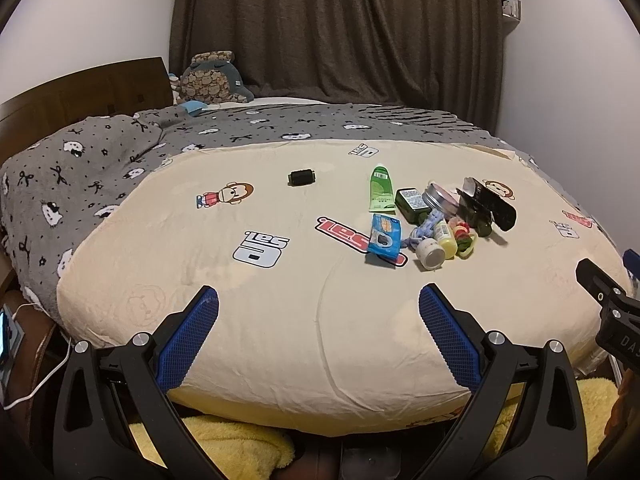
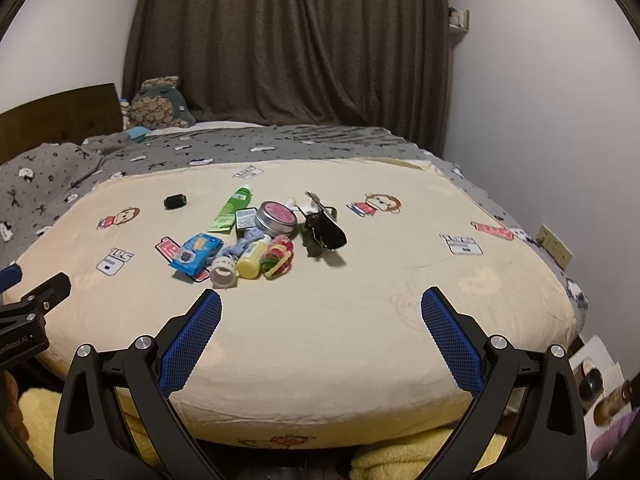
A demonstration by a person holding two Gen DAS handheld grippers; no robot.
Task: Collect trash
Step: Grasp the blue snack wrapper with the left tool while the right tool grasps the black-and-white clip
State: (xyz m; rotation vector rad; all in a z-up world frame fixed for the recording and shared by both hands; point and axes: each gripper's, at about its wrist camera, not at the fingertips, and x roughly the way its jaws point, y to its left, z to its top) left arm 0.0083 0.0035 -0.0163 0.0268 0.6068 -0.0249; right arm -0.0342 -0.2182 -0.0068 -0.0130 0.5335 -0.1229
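Now both my tongs hang wide open, empty: left gripper (image 1: 319,308), right gripper (image 2: 321,312). Trash pile (image 2: 256,236) lies mid-bed, far ahead. Best start with nearest tape roll (image 2: 222,272), pinching across its sides.

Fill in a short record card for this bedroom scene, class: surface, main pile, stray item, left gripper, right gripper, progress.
surface: cream blanket with cartoon prints, spread over a bed
main pile: blue packet, green tube, round tin, yellow bottle, tape roll, hair ties, black case, clustered together
stray item: small black roll, apart to the pile's left
left gripper: jaws open, holding nothing
right gripper: jaws open, holding nothing
progress: nothing picked up yet
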